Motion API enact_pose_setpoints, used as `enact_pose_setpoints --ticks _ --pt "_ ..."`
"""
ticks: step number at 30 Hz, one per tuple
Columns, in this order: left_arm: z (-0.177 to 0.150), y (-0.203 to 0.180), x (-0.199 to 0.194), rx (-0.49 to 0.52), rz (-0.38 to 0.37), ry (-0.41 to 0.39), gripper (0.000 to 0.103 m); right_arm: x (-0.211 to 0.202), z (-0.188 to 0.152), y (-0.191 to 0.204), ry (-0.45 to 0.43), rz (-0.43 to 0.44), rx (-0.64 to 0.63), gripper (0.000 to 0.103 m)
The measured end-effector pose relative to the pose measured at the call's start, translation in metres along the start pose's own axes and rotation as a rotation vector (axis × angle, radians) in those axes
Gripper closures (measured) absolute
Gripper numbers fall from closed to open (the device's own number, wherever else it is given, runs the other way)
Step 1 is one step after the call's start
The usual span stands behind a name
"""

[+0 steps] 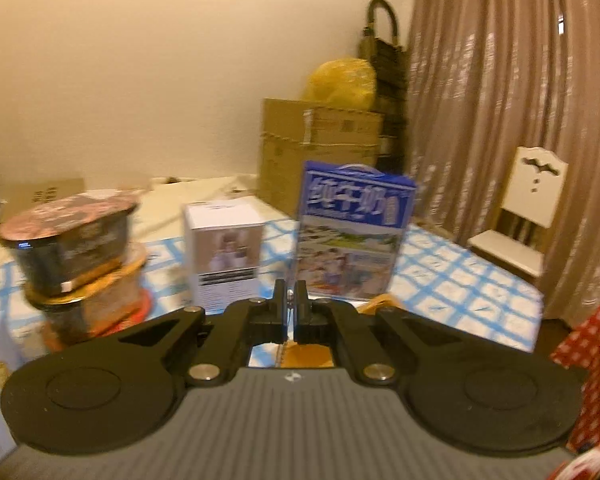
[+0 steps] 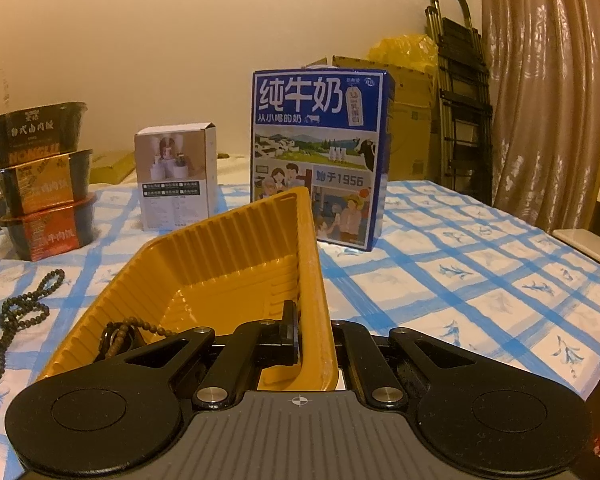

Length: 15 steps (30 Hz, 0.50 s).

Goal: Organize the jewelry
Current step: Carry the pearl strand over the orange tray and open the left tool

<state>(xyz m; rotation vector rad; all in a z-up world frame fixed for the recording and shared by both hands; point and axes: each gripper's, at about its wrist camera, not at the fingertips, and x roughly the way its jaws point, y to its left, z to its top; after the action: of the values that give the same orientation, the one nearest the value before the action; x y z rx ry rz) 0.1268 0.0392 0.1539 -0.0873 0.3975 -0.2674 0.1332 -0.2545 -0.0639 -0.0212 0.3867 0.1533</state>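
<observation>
In the right wrist view my right gripper (image 2: 306, 336) is shut on the right wall of a yellow-orange ribbed plastic tray (image 2: 220, 264). One finger is inside the tray; the wall hides the other. A dark bead string (image 2: 116, 338) lies in the tray's near left corner. A second dark bead string (image 2: 20, 312) lies on the cloth to the left. In the blurred left wrist view my left gripper (image 1: 289, 300) is held above the table, shut, with a small silvery piece (image 1: 289, 295) pinched at its tips. A bit of the orange tray (image 1: 308, 354) shows beneath it.
A blue milk carton (image 2: 320, 160), a white box (image 2: 176, 176) and three stacked food bowls (image 2: 40, 184) stand behind the tray on the blue-checked cloth (image 2: 460, 280). Cardboard boxes (image 1: 320, 140), a white chair (image 1: 528, 216) and curtains lie beyond the table.
</observation>
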Motion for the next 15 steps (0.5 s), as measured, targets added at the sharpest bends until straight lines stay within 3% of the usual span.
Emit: enact_pose_setpoints --ticks 9,15 --pt "0.007 -0.055 0.032 0.009 -0.178 -0.006 0.101 0.001 0.0 0.0 0.001 0.003 0.007 0.099" --pt "-0.021 -0.07 0.078 -0.046 -0.229 0.11 0.101 0.001 -0.001 -0.002 0.005 0.005 0.016 0.099"
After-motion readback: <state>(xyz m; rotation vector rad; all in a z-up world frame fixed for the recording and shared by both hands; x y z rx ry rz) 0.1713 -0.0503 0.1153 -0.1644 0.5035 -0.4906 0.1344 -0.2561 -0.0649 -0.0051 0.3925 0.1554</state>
